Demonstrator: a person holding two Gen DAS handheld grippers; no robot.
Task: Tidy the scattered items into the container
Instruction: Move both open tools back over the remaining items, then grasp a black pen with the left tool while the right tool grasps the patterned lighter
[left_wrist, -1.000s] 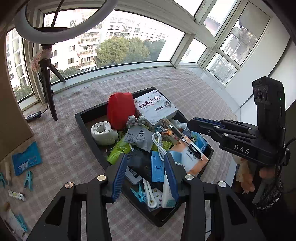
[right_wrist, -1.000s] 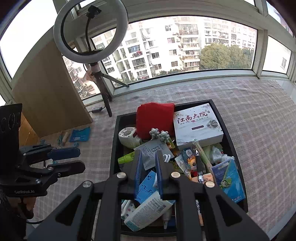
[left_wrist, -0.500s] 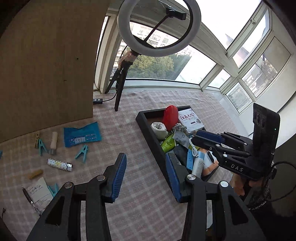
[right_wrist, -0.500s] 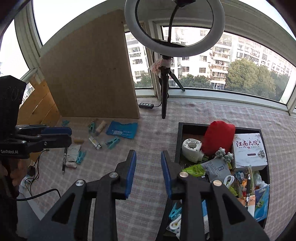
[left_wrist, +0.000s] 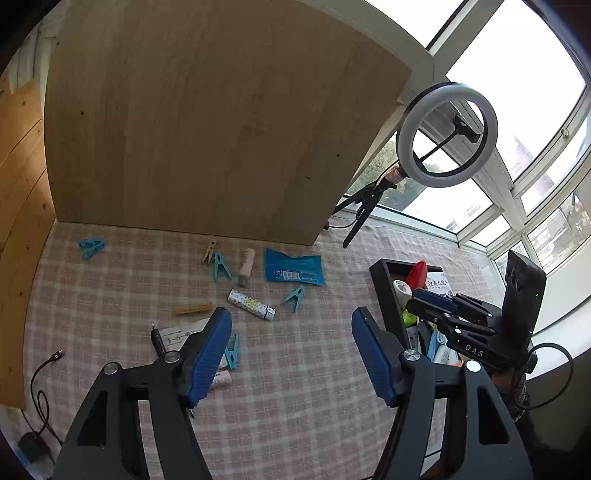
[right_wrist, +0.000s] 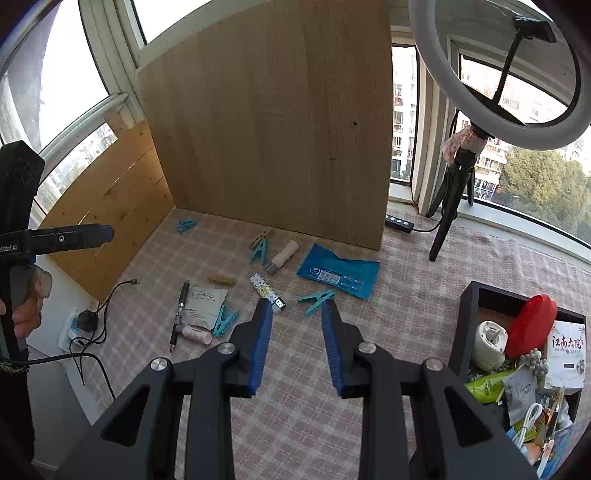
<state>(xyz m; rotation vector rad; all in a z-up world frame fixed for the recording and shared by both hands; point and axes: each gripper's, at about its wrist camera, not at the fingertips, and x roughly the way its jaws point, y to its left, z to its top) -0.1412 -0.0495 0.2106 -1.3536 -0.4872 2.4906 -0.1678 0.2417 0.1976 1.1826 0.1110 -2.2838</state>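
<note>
While both jaws gape empty, pen (right_wrist: 180, 310) plain rightward, container (left_wrist: 384, 291) perhaps full leftward

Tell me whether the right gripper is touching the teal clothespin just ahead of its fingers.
Apart. The right wrist view shows the open right gripper raised above the cloth, with the teal clothespin lying flat between and beyond its fingers, held by nothing.

On the checked pink tablecloth (right_wrist: 424, 295): black rectangular tray (right_wrist: 466, 325) at the right edge, crammed with items. Flat blue plastic packet (right_wrist: 338, 275), teal plastic clothes pegs (right_wrist: 316, 301) and patterned cylindrical tube (right_wrist: 266, 291) scattered left of it, before the upright wooden board (right_wrist: 266, 122).
</note>
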